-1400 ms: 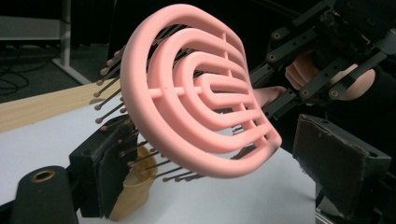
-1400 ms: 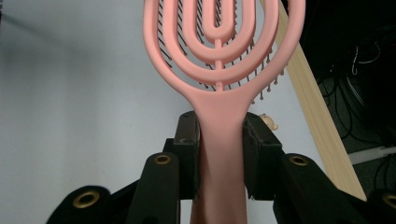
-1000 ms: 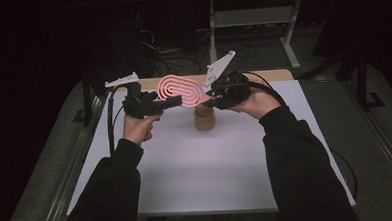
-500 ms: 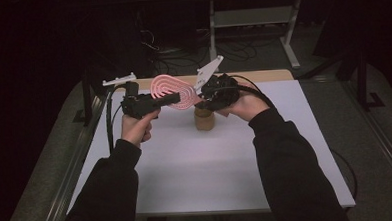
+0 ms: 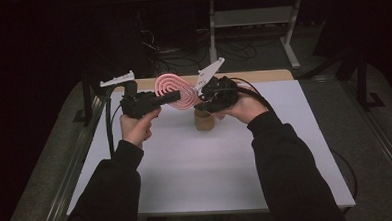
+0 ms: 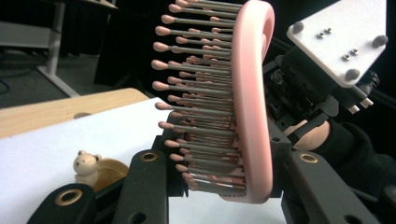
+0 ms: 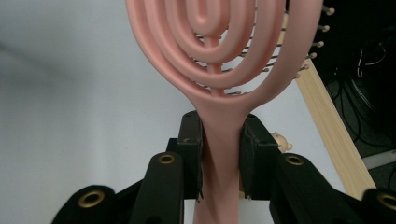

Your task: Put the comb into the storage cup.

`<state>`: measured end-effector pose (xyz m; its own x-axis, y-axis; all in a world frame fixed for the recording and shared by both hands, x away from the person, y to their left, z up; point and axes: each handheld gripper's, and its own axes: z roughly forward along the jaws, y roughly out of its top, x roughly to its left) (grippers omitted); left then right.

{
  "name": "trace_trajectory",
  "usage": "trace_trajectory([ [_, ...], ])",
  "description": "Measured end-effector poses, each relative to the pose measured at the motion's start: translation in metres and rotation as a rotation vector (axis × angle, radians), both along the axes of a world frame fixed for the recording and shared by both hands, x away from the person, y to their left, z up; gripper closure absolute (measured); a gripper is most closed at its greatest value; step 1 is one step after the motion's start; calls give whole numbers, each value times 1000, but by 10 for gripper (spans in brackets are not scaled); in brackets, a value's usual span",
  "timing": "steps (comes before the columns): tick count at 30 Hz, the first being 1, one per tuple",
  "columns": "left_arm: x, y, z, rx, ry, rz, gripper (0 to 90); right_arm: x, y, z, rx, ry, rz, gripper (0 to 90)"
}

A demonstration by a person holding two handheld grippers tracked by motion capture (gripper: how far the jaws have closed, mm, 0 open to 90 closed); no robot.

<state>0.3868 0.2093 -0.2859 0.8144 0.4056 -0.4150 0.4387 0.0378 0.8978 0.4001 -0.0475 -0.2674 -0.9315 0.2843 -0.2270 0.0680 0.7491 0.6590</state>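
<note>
A pink hairbrush (image 5: 175, 91) with a looped, open head is held in the air over the far part of the white table (image 5: 206, 170). My right gripper (image 5: 200, 97) is shut on its handle (image 7: 218, 140), the jaws pressing both sides of the neck. My left gripper (image 5: 174, 97) comes in from the left, and its jaws close on the brush head (image 6: 250, 107): the bristles (image 6: 196, 116) meet one jaw, the pink back rests against the other. Below the brush stands a small wooden cup (image 5: 204, 121) with a little bear figure (image 6: 87, 163) on it.
A wooden strip (image 5: 262, 75) runs along the table's far edge. Behind it are a white shelf frame (image 5: 250, 18) and loose cables (image 5: 181, 51) on the dark floor. Metal rails line both table sides.
Both hands have shifted slightly left with the brush between them. The right hand has drawn in toward the left one. Both grips look unchanged.
</note>
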Motion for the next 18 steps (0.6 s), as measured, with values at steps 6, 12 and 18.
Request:
trace_trajectory([
  [6, -3, 0, 5, 25, -48, 36, 637, 1, -5, -1, 29, 6, -26, 631],
  [12, 0, 5, 5, 27, -35, 32, 638, 4, -13, -5, 52, 48, -59, 467],
  [18, 2, 8, 5, 34, -36, 34, 639, 9, -23, -9, 104, 137, -96, 311],
])
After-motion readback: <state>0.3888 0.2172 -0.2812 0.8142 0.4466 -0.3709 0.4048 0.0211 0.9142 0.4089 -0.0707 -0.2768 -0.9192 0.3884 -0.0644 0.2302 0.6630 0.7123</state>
